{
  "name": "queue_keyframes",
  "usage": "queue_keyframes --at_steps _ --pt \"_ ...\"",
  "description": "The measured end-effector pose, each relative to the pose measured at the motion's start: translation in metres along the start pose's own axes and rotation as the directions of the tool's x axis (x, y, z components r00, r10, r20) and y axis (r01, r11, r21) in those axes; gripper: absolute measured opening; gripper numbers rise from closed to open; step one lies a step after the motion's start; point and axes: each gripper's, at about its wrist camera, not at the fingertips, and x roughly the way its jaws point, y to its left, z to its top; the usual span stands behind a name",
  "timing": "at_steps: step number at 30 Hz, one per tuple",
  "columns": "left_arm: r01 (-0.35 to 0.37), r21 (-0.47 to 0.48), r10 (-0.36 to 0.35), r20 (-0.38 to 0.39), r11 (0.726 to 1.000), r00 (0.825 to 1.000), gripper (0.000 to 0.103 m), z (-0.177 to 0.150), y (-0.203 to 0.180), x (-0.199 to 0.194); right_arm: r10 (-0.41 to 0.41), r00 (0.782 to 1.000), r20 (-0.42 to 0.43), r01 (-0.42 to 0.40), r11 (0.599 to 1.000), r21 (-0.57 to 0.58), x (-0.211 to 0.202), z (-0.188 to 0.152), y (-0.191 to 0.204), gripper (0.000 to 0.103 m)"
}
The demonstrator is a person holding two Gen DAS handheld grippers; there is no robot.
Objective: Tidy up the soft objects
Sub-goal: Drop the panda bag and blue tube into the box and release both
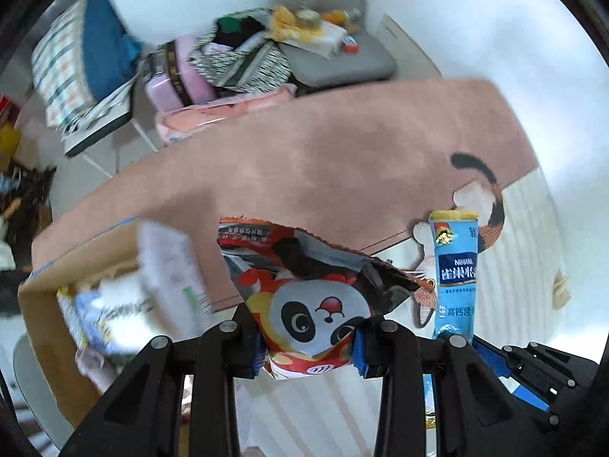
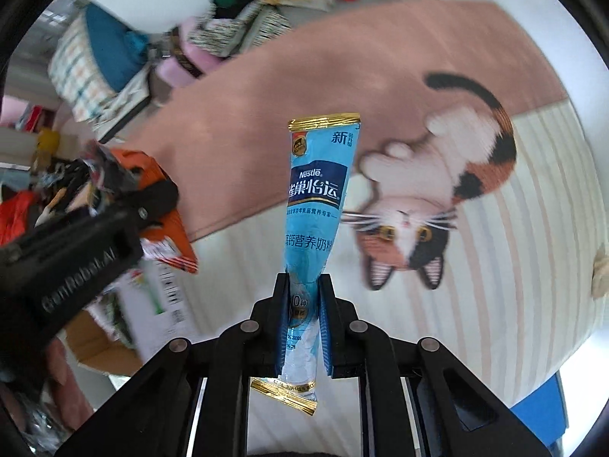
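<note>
The left gripper [image 1: 309,346] was clamped on a panda snack bag [image 1: 316,297] beside the cardboard box [image 1: 45,304] at 9 o'clock. The right gripper [image 2: 304,323] pinched a blue milk-powder sachet [image 2: 319,190] above the cat rug [image 2: 495,266].

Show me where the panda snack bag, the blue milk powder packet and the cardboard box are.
panda snack bag [image 1: 316,316], left wrist view, on the panda's face.
blue milk powder packet [image 2: 318,190], right wrist view, on the dark blue label.
cardboard box [image 1: 42,312], left wrist view, on its brown side wall.
</note>
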Motion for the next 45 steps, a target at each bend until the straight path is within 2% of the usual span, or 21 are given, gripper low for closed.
queue_keyframes --at_steps 5,10,16,19,24,33,36,38,41,43,44,45 --pt "0.017 -0.090 -0.012 0.060 0.996 0.998 0.031 -0.026 0.059 -0.049 0.042 0.998 0.046 -0.038 0.994 -0.099 -0.045 -0.012 0.049 0.015" --pt "-0.026 -0.172 0.041 0.083 0.985 0.996 0.031 -0.060 0.121 -0.077 0.072 0.994 0.084 -0.051 0.972 -0.231 -0.066 -0.039 0.122 0.015" --pt "-0.065 -0.306 0.079 0.035 0.950 0.996 0.031 -0.102 0.210 -0.075 0.016 0.993 0.116 0.032 0.919 -0.394 -0.049 -0.067 0.204 0.015" --pt "-0.079 -0.359 0.085 0.001 0.930 0.996 0.031 -0.120 0.244 -0.065 -0.012 0.994 0.104 0.056 0.903 -0.427 -0.030 -0.073 0.227 0.015" --pt "-0.107 -0.406 0.080 -0.082 0.908 0.993 0.031 -0.143 0.287 -0.033 -0.054 0.995 0.086 0.087 0.891 -0.446 0.009 -0.077 0.247 0.015" --pt "-0.149 -0.414 0.058 -0.223 0.898 0.973 0.031 -0.160 0.321 0.029 -0.127 0.990 0.067 0.144 0.876 -0.461 0.062 -0.075 0.259 0.015" --pt "-0.164 -0.413 0.058 -0.257 0.896 0.965 0.032 -0.163 0.326 0.044 -0.140 0.988 0.064 0.154 0.873 -0.462 0.071 -0.074 0.261 0.015" --pt "-0.145 -0.442 0.025 -0.265 0.885 0.964 0.033 -0.167 0.331 0.051 -0.154 0.986 0.062 0.165 0.869 -0.467 0.078 -0.074 0.261 0.015" --pt "-0.142 -0.458 0.019 -0.263 0.878 0.965 0.035 -0.172 0.334 0.054 -0.174 0.984 0.046 0.175 0.866 -0.469 0.089 -0.073 0.262 0.016" --pt "-0.152 -0.456 0.029 -0.266 0.877 0.964 0.039 -0.175 0.337 0.054 -0.171 0.985 0.029 0.165 0.873 -0.458 0.095 -0.072 0.259 0.023" --pt "-0.140 -0.459 0.018 -0.261 0.877 0.965 0.041 -0.175 0.338 0.053 -0.175 0.984 0.021 0.165 0.874 -0.456 0.097 -0.072 0.260 0.032" --pt "-0.132 -0.463 0.011 -0.254 0.876 0.967 0.042 -0.175 0.339 0.052 -0.171 0.985 0.018 0.161 0.881 -0.445 0.097 -0.072 0.258 0.045"
